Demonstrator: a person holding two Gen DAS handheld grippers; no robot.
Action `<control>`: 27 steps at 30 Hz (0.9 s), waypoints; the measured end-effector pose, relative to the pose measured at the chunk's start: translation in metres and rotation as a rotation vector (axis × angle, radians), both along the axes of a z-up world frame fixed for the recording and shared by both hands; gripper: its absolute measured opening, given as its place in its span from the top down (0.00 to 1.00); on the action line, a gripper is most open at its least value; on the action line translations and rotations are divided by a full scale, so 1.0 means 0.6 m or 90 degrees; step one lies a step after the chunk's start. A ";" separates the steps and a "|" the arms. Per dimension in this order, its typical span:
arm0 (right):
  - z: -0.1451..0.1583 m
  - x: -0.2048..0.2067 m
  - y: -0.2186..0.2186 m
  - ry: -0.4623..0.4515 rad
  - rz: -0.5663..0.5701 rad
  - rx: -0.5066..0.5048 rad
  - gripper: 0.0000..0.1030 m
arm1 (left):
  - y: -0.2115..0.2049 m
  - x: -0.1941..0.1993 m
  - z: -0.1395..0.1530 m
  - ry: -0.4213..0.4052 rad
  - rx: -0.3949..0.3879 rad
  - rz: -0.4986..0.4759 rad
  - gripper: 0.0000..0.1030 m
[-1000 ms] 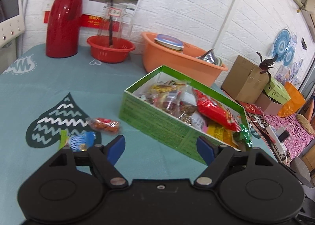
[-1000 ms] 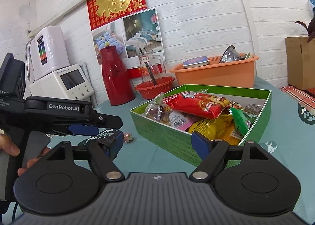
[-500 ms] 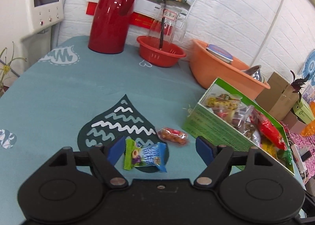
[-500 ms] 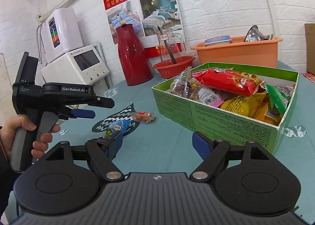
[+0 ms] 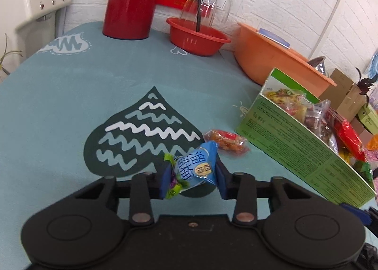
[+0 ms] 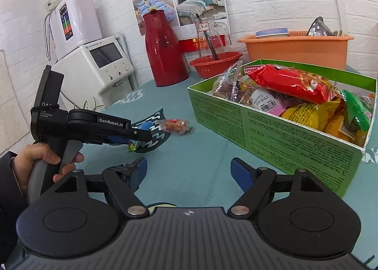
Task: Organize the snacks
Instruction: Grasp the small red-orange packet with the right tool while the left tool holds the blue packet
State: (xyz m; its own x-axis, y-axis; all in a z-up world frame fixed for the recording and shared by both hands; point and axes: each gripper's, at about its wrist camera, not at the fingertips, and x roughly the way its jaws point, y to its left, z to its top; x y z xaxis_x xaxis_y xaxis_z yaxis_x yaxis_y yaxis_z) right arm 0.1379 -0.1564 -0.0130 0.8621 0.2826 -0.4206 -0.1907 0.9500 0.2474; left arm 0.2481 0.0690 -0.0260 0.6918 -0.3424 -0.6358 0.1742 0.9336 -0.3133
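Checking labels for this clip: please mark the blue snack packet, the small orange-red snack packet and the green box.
blue snack packet (image 5: pixel 197 166), left wrist view, printed front face.
small orange-red snack packet (image 5: pixel 225 140), left wrist view, middle of the wrapper.
green box (image 6: pixel 278 137), right wrist view, near side wall.

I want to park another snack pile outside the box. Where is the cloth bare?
Bare: the teal cloth between the red flask and the heart print. Crowded: between the heart print and green box, where the orange-red snack lies.

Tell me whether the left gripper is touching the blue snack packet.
Touching. In the left wrist view, both blue pads of the left gripper, whose jaws have just been closing, press against the sides of the crumpled blue snack packet.
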 end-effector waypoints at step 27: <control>-0.018 0.227 0.121 -0.042 0.121 -0.250 0.21 | 0.052 -0.041 -0.015 -0.020 -0.080 -0.015 0.20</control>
State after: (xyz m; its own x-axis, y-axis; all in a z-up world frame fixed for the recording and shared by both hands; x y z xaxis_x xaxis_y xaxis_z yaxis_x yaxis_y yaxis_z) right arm 0.2744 -0.0838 -0.0238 0.8389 0.2685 -0.4734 -0.3744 0.9161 -0.1438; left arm 0.2236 0.1002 -0.0349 0.7015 -0.4341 -0.5652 0.2071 0.8831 -0.4211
